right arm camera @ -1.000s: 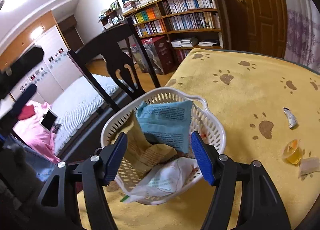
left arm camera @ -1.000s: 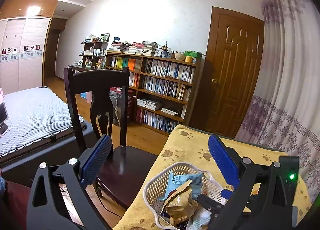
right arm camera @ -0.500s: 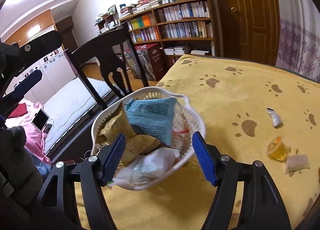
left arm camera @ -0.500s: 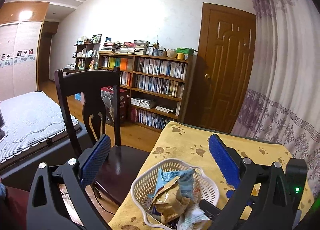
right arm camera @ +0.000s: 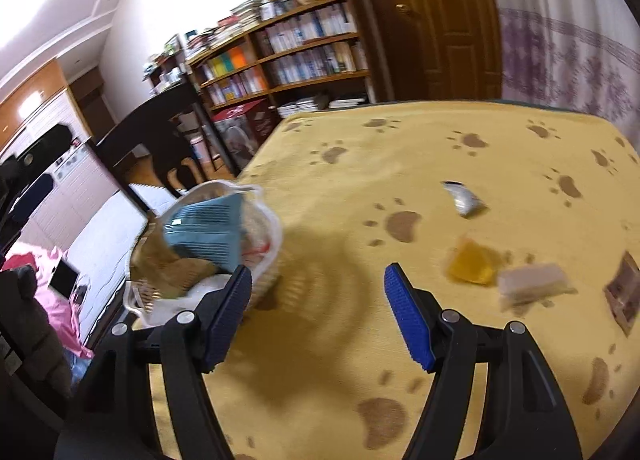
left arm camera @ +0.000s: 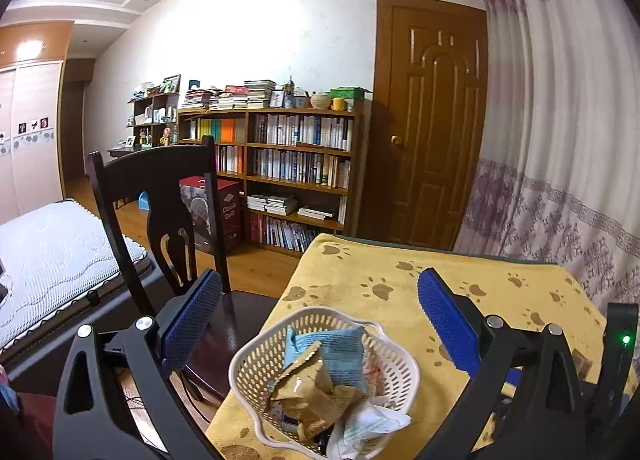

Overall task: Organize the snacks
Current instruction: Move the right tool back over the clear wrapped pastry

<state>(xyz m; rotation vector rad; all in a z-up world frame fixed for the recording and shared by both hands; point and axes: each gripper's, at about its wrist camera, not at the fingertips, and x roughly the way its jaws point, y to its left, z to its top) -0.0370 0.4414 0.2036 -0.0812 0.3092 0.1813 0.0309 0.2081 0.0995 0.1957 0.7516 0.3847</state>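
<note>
White basket (left arm camera: 256,364) sits near the yellow cloth's (right arm camera: 400,148) chair-side edge.

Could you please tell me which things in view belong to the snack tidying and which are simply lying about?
Part of the job: white basket with packets inside; silver wrapper, orange jelly cup, pale bar and brown packet loose on the yellow cloth.

Just about: chair, bookshelf, door, bed.

Left gripper (left arm camera: 316,320) held level, jaws spread wide, nothing between them, right gripper (right arm camera: 318,302) tilted downward, jaws likewise wide apart and empty
</note>
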